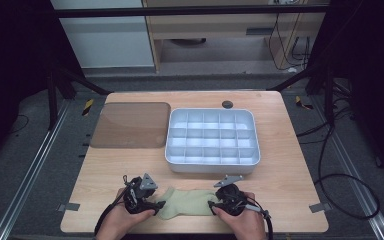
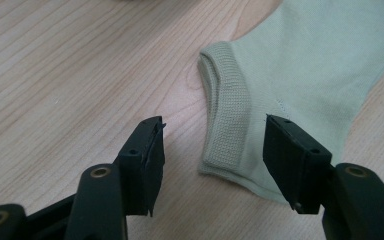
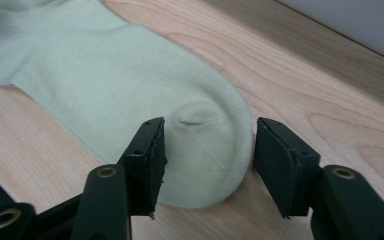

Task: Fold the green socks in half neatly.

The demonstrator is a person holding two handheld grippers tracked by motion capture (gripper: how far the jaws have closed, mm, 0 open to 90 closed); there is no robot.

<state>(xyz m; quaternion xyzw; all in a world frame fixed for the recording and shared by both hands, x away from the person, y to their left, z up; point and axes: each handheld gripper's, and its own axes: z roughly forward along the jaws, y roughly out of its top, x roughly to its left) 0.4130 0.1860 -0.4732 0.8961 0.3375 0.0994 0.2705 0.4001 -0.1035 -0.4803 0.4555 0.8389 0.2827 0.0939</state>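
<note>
Near edge of table: pale green ankle sock lies flat on the light wood, long axis running L-R, between the two hand-held grippers. L gripper sits at the cuff end, held in the person's left hand; R gripper sits at the toe end, held in the right hand. L gripper view: jaws parted, ribbed cuff lies between them, one jaw over bare wood, the other over the sock fabric beside the cuff; pads not pressing on cloth, so released, nothing gripped. R gripper view: jaws likewise apart, rounded toe w/ its seam crease lies between them, one jaw over the sock body, the other just past the toe's edge over wood; no pinch seen, also released. Whether jaw tips touch the tabletop: can't tell. Further back, mid-table: grey plastic organiser tray w/ a grid of small compartments, well apart from the sock. Left of the tray, just beside it: flat brown translucent lid w/ rounded corners, lying on the wood. Far edge: small dark round grommet in the tabletop.
</note>
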